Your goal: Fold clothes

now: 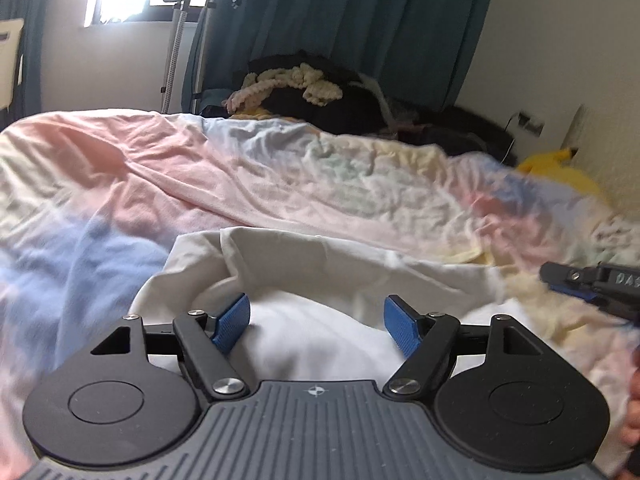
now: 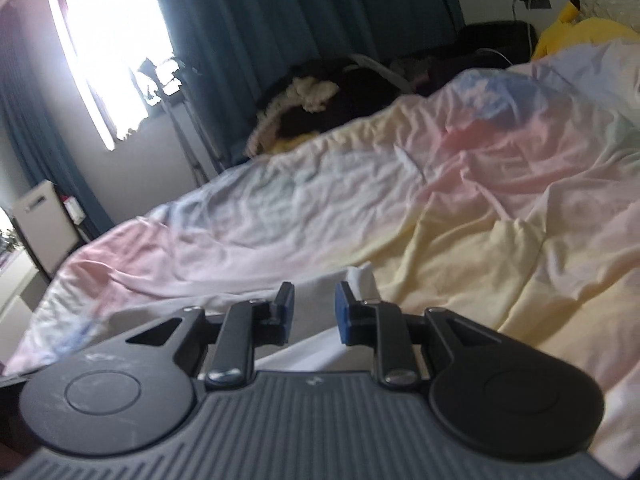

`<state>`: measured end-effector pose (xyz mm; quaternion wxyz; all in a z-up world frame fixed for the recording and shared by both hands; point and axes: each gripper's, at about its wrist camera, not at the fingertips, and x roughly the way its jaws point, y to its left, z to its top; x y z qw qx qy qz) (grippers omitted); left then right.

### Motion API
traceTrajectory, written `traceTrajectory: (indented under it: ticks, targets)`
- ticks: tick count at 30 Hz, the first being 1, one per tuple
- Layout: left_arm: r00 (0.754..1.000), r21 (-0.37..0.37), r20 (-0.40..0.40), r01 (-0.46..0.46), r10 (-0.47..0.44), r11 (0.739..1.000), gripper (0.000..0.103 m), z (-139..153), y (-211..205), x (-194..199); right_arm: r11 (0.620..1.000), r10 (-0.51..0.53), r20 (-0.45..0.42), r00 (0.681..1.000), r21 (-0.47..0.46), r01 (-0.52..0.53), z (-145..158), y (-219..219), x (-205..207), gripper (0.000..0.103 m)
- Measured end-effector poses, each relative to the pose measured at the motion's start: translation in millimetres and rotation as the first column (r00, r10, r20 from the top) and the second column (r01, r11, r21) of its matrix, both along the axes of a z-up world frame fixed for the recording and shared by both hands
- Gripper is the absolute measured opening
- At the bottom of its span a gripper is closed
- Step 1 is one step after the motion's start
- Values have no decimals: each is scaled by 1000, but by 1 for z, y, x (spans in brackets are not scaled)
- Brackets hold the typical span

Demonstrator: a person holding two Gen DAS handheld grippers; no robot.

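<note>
Right under your left gripper [image 1: 316, 322], its blue fingers spread wide, lies a white cloth [image 1: 320, 280], rumpled on the pastel bed cover [image 1: 200, 184]. It looks light, soft and floppy, so it will sag and slide. Pinch it at an edge or corner, not the puffy middle. Your right gripper [image 2: 314, 310] has its fingers partly apart, holding nothing, with a white corner [image 2: 362, 278] just ahead.

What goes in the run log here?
left gripper: open over white garment | right gripper: open | bedspread: rumpled
</note>
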<state>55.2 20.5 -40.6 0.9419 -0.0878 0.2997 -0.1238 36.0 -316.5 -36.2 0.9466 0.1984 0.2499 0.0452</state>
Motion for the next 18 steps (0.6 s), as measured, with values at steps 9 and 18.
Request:
traceTrajectory:
  ticks: [9,18]
  targets:
    - [981,-382,-192,-55,-20,923,81,-10,25,-39,990,58,79,995,121,-67,23,8,-60,24]
    - [868,-715,-479,-301,-129,631,82,-64,51,-41,850,153,-29,988,513,-117,-4,6,-69,41]
